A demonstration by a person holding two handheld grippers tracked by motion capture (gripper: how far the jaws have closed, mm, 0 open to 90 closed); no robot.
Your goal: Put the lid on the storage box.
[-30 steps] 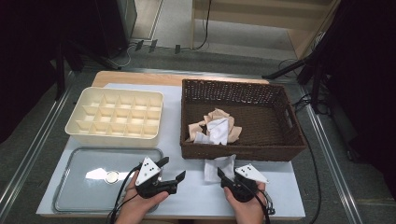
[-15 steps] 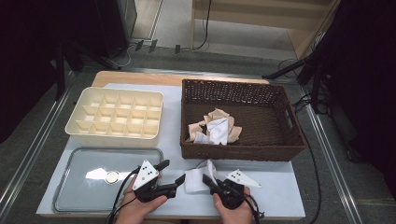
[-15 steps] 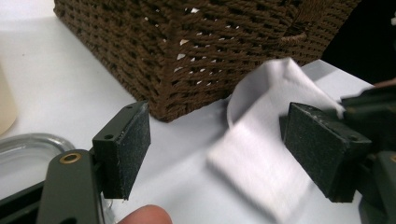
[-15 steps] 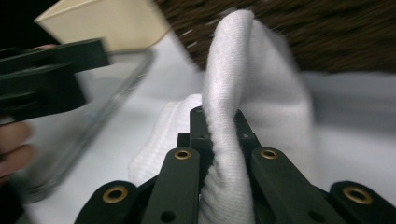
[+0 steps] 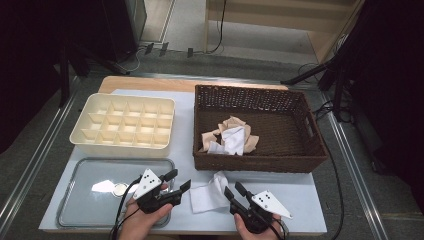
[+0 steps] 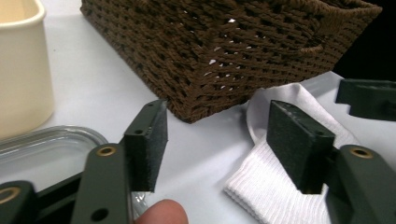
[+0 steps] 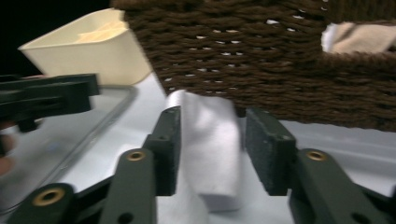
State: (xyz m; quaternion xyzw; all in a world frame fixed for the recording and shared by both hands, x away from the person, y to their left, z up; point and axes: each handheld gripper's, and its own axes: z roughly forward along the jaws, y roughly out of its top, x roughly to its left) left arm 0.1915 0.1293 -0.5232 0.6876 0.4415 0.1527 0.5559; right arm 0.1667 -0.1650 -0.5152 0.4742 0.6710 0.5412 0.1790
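Two grippers flank a white sock on the table's near edge. Left gripper spread, jaws just closing, nothing pinched. Sock soft, light, floppy; grab the ribbed cuff. Right gripper just opened, straddling a raised fold. Basket crowds the far side; tray left.

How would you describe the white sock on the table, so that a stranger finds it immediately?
Find the brown wicker basket. On the table just in front of its near wall lies the white sock, between the two claws. Unlike the socks piled in the basket, it lies alone on the table.
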